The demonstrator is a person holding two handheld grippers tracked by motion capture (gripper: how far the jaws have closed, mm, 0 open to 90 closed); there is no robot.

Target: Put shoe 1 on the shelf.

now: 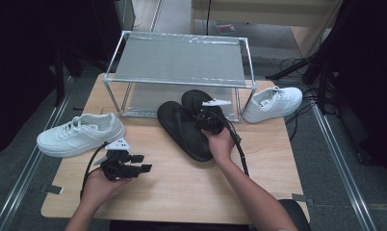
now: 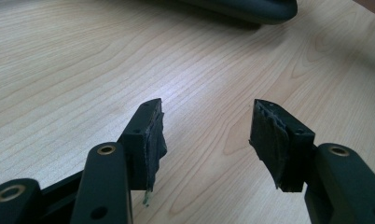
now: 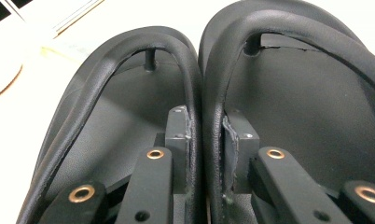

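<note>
In the high view, 2 black flip-flops (image 1: 189, 122) lie side by side on the wooden surface (image 1: 182, 187), just in front of a metal-framed rack (image 1: 179, 72), toes toward 12 o'clock. The right gripper (image 1: 210, 120) sits on top of the pair, at about 1 o'clock from the person's right hand (image 1: 220, 144). 1 white sneaker (image 1: 81, 134) rests at 9 o'clock on the surface; a second white sneaker (image 1: 273, 103) lies at 2 o'clock beside the rack. The left gripper (image 1: 126, 166) hovers low at 7 o'clock, away from every shoe.

In the left gripper view, the fingers (image 2: 150, 135) stand wide apart with bare wood between them; a flip-flop's edge (image 2: 251, 9) shows at 12 o'clock.

In the right gripper view, the fingers (image 3: 178, 135) are clamped on the 2 adjoining inner straps (image 3: 206, 116) of the flip-flops, pinching both sandals together.

The step in hand looks like carrying the gripped pair as 1 bundle, probably toward the rack. The next move calls for keeping the pinch firm, lifting level so neither strap slips, and clearing the rack's front frame before setting the pair down.
</note>
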